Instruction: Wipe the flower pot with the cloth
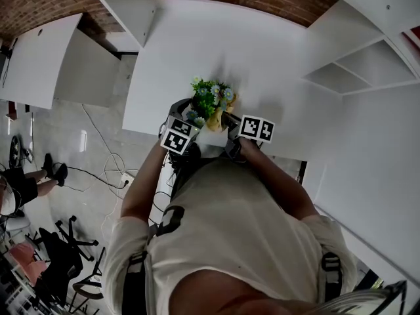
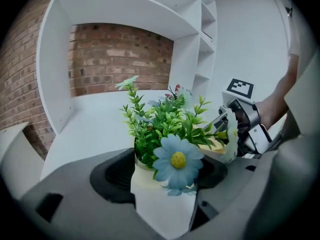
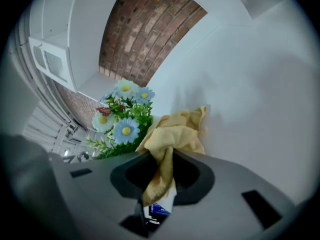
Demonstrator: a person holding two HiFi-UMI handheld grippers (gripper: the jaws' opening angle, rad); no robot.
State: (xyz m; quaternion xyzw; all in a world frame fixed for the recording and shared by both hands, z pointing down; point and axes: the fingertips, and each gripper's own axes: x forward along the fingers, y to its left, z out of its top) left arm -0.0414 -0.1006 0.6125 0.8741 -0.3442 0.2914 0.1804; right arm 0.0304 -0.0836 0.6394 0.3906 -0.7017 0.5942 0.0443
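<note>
Left gripper (image 1: pixel 186 118) first: its jaws stand wide apart, one on each side of the flower pot (image 2: pixel 161 196), and a dark sliver shows between the pot's cream wall and the jaw on its right, so I judge the pot straddled, not squeezed. Right gripper (image 3: pixel 161 176) is clamped on a twisted tail of the yellow cloth (image 3: pixel 176 131), whose bunched head lies just beside the pot's greenery (image 3: pixel 125 134), on the pot's right. In the left gripper view a scrap of yellow shows at the rim there, but whether it touches the pot wall itself I cannot tell. The pot stands upright on the white table (image 1: pixel 197 51), with the table's near edge close behind it on the person's side. The main risk, to my eye, is that a wiping push from the right meets a pot that nothing pinches: it could slide against the left jaw, turn, or tip (the blue daisy (image 2: pixel 176 160) and the leaves make it look top-heavy), and that edge is near. A second is the cloth catching on the stems above the rim and dragging the plant instead of rubbing the wall. A third is the thin pinch on the cloth: a hard rub could pull the tail out of the jaws. Lastly, the left jaws cover two sides of the pot, so those would go unwiped unless the pot is turned.
</note>
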